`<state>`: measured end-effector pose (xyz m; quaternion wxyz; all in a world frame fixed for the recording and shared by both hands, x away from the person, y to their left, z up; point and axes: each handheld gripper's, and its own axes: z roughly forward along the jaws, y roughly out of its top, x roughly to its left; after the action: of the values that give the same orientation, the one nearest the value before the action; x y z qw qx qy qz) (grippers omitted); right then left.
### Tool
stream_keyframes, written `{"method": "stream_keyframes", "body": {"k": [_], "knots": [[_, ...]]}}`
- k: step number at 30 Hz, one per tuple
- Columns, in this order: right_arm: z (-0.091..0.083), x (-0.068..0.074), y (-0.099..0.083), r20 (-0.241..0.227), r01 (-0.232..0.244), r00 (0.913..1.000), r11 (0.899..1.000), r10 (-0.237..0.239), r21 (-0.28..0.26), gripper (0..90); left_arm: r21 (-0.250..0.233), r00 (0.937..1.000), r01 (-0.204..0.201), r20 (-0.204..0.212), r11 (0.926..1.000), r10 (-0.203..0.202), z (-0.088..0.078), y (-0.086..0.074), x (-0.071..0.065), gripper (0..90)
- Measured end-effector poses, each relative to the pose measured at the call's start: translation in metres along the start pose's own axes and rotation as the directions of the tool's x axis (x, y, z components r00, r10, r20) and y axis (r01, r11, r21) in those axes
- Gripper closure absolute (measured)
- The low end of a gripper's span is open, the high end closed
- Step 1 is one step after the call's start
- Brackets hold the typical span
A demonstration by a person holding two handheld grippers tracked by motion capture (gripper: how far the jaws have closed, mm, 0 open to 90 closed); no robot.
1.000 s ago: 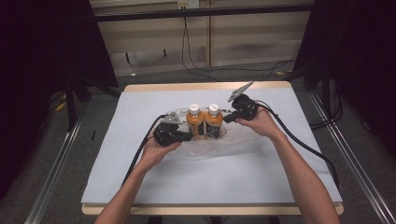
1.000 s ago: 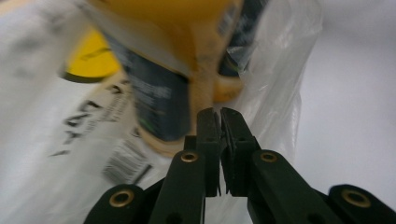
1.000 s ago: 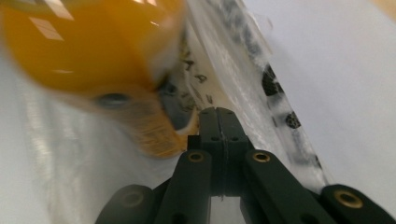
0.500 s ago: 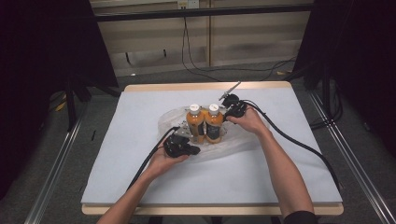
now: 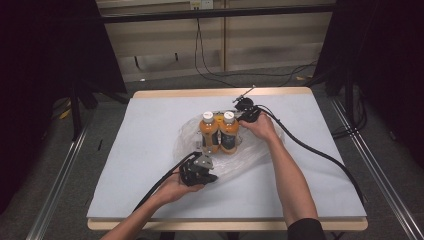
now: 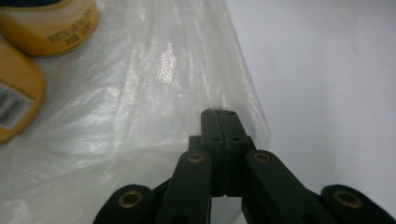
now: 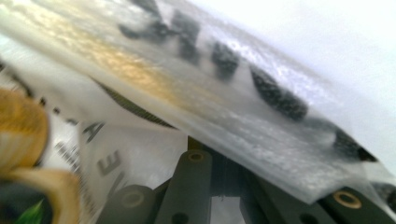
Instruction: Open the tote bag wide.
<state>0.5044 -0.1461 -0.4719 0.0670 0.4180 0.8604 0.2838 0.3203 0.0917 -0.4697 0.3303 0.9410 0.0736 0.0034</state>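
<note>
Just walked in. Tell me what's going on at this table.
A person works a clear plastic bag around two orange bottles standing side by side on the white table. The left gripper has its jaws shut on the bag's near edge. The right gripper, at the far side beside the bottles, is shut on the bag film there. The bag lies spread low around the bottles' bases.

My table (image 5: 150, 190) carries a pale blue-grey mat that covers nearly its whole top, with a thin wooden rim showing at the far and near edges. A clear plastic bag (image 5: 250, 155) lies crumpled near the middle of the mat, and two orange bottles (image 5: 220, 132) stand upright on it, touching side by side.
</note>
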Motion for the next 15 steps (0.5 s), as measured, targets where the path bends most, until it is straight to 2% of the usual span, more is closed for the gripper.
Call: {"method": "stream_keyframes", "body": {"k": [1,3,4,6,8,9,10,12,13,14,15], "knots": [[0.001,0.000,0.001,0.017,0.001,0.9999,1.000,-0.001,-0.004,90.0,0.013,0.9997,-0.003,0.024,0.9999,0.003,-0.001,0.000,-0.001,90.0],[0.003,0.000,0.003,0.042,-0.009,0.9991,1.000,0.009,-0.008,90.0,-0.011,0.9999,-0.006,0.008,0.9999,0.006,0.000,-0.001,-0.006,90.0],[0.003,0.000,0.004,0.059,-0.015,0.9981,1.000,0.016,-0.016,90.0,0.001,0.9999,-0.010,0.011,1.0000,0.010,-0.001,-0.002,-0.008,90.0],[0.004,-0.002,0.005,0.084,-0.029,0.9960,0.999,0.031,-0.024,90.0,-0.013,0.9999,-0.015,0.006,0.9998,0.015,-0.001,-0.003,-0.011,90.0],[0.005,-0.004,0.007,0.112,-0.042,0.9927,0.999,0.044,-0.021,90.0,-0.008,0.9996,-0.019,0.020,0.9998,0.019,-0.001,-0.003,-0.012,90.0],[0.005,-0.005,0.007,0.121,-0.041,0.9917,0.999,0.043,-0.023,90.0,-0.002,0.9998,-0.013,0.015,0.9999,0.013,-0.002,-0.004,-0.014,90.0],[0.006,-0.005,0.009,0.142,-0.052,0.9883,0.998,0.055,-0.023,90.0,0.014,0.9987,-0.016,0.049,0.9998,0.015,-0.004,-0.003,-0.016,90.0],[0.006,-0.006,0.011,0.164,-0.054,0.9850,0.999,0.055,-0.007,90.0,-0.001,0.9990,-0.038,0.026,0.9993,0.038,-0.004,-0.006,-0.024,90.0],[0.007,-0.005,0.013,0.189,-0.039,0.9813,0.999,0.037,0.004,90.0,0.007,0.9985,-0.045,0.032,0.9990,0.045,-0.005,-0.006,-0.027,90.0],[0.008,-0.004,0.014,0.205,-0.023,0.9785,1.000,0.021,0.007,90.0,0.021,0.9967,-0.056,0.059,0.9982,0.055,-0.007,-0.006,-0.026,90.0],[0.008,-0.005,0.014,0.211,-0.023,0.9772,1.000,0.022,0.004,90.0,-0.001,0.9981,-0.049,0.036,0.9988,0.049,-0.005,-0.008,-0.028,90.0]]}}
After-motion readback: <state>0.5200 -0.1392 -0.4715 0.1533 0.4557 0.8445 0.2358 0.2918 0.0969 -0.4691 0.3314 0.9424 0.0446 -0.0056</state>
